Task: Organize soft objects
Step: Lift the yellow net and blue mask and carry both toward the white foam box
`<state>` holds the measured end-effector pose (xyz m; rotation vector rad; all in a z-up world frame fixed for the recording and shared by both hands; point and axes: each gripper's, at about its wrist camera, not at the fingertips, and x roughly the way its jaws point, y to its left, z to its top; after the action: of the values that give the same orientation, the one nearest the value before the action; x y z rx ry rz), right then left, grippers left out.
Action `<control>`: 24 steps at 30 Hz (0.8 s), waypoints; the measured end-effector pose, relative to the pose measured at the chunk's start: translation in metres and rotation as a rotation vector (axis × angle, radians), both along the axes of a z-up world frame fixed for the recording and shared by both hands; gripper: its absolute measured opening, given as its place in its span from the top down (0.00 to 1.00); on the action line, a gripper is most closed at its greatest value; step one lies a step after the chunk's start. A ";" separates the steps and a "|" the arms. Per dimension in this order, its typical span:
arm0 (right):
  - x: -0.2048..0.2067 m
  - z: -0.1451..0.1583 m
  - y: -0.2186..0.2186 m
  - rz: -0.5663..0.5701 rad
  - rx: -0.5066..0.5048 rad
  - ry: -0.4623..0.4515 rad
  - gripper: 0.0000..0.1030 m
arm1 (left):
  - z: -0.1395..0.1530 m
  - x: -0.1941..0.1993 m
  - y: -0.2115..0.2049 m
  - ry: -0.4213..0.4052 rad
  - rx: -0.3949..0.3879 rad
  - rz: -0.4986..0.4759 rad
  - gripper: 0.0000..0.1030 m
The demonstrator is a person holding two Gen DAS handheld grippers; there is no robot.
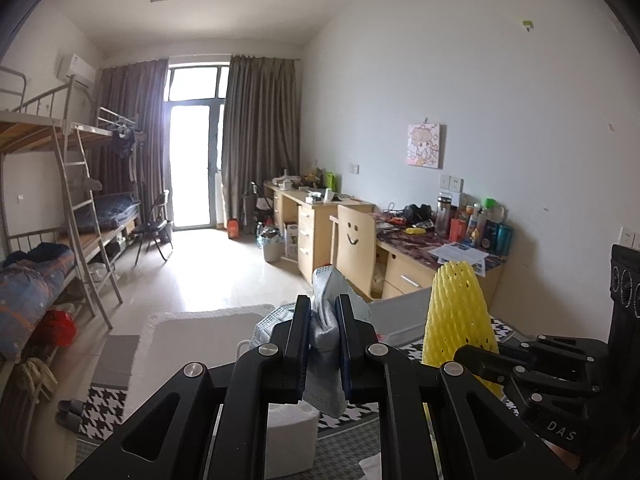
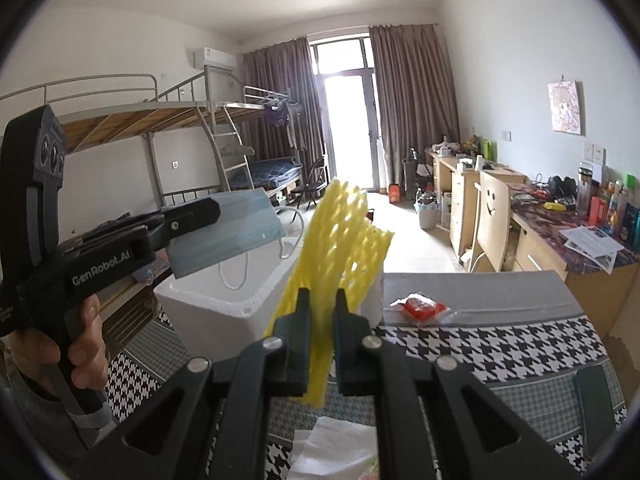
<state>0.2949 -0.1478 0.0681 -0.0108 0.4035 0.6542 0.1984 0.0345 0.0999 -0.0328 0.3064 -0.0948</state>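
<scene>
From the left wrist camera, the left claw (image 1: 323, 344) is clamped on a crumpled blue face mask (image 1: 326, 320), which is bunched between its two fingers and sticks out above and below them. Just right of it stands the yellow foam net (image 1: 458, 312), upright, its lower end pinched in the right claw (image 1: 480, 364) that enters from the right edge. Below lie a white foam box (image 1: 208, 344) and the houndstooth cloth of the worktop (image 1: 104, 404). From the right wrist camera, the right claw (image 2: 323, 340) is closed on the yellow foam net (image 2: 340, 240), which rises from between the fingers and leans slightly right. At left, the left claw (image 2: 200, 212) holds the face mask (image 2: 236, 232) spread flat over the white foam box (image 2: 224, 304), ear loops dangling into it. A red packet (image 2: 420, 306) lies on the grey part of the worktop (image 2: 480, 344), well apart from both claws.
</scene>
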 end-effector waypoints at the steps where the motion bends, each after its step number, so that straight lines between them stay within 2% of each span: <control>1: 0.000 0.001 0.002 0.005 0.000 -0.003 0.88 | 0.000 0.001 0.001 0.000 -0.001 0.005 0.87; 17: 0.010 0.014 0.029 0.082 -0.020 -0.023 0.88 | 0.003 0.010 0.027 -0.004 0.015 0.129 0.87; 24: 0.023 0.018 0.044 0.122 -0.022 -0.002 0.88 | 0.001 0.010 0.038 0.004 0.025 0.187 0.87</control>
<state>0.3175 -0.1034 0.0863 -0.0571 0.4101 0.7699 0.2085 0.0723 0.1005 -0.0369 0.3066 0.0941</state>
